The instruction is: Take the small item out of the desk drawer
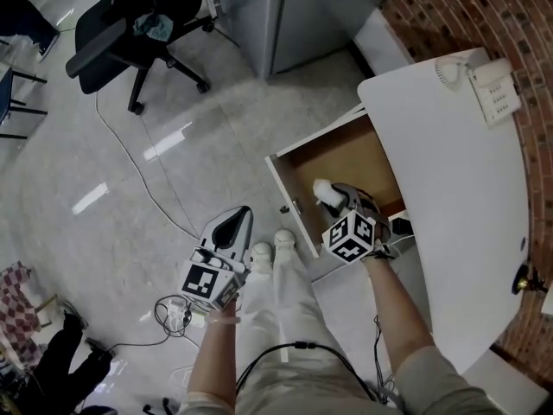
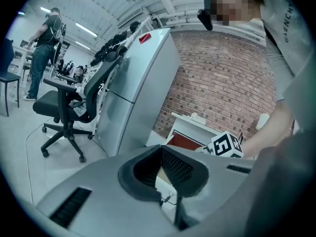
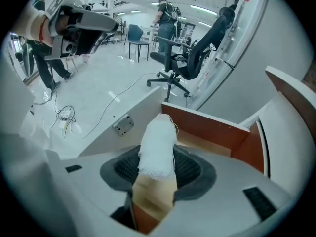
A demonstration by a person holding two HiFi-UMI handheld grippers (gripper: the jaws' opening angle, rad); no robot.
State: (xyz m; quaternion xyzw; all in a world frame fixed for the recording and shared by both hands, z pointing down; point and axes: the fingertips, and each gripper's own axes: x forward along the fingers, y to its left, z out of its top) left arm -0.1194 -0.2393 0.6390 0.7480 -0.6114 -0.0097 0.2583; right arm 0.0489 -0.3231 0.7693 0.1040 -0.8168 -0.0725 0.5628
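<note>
The desk drawer (image 1: 339, 156) stands pulled out from under the white desk top (image 1: 449, 188), its brown bottom showing. My right gripper (image 1: 339, 197) is just above the drawer's front part, shut on the small item (image 1: 325, 192), a tan piece with a white cloth-like top. In the right gripper view the small item (image 3: 157, 144) stands upright between the pads of my right gripper (image 3: 158, 166), with the drawer's orange wall (image 3: 212, 127) behind it. My left gripper (image 1: 235, 223) hangs over the floor left of the drawer, jaws shut and holding nothing (image 2: 160, 163).
A black office chair (image 1: 130, 24) and a grey cabinet (image 1: 276, 15) stand across the floor. A thin cable (image 1: 130, 162) runs over the tiles. A white box (image 1: 494, 89) lies on the desk by the brick wall (image 1: 484, 7). The person's shoes (image 1: 272, 249) are beside the drawer front.
</note>
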